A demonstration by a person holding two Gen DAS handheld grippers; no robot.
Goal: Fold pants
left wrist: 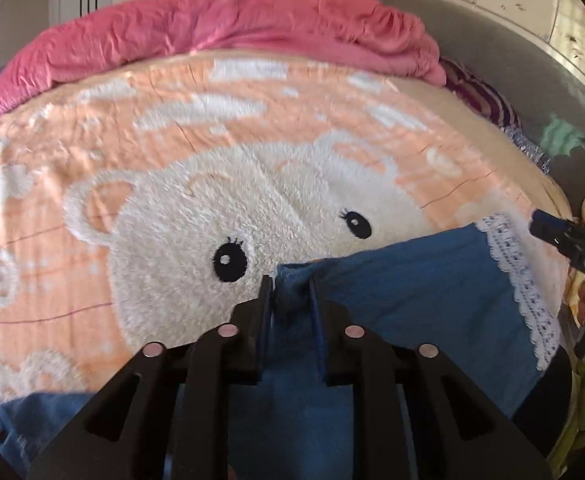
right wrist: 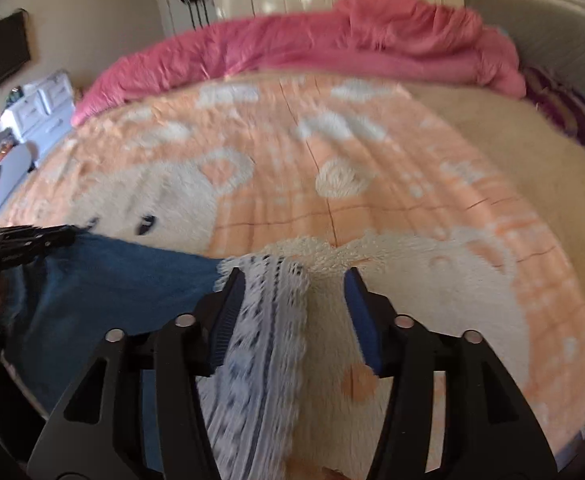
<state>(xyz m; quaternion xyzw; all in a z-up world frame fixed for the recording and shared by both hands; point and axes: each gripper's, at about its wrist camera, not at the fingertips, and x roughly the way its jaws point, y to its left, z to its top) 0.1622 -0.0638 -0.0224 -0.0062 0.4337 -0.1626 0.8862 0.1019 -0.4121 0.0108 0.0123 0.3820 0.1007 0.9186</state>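
Blue pants (left wrist: 412, 300) mid-fold on blanket (left wrist: 132, 160): left gripper (left wrist: 290, 284) pinching denim edge, right gripper (right wrist: 292, 280) released around lace hem (right wrist: 268, 320), needing clench next

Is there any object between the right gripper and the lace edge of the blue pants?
Nothing visible. The right gripper is open, with the lace hem of the blue pants already between its fingers, above the bear blanket.

A wide bed is covered with a fluffy peach-orange blanket (left wrist: 92, 240) that shows a big cream bear face. On the blanket lie blue denim pants with a white lace hem (left wrist: 432, 288). A crumpled pink quilt (left wrist: 228, 28) lies along the far edge of the bed.
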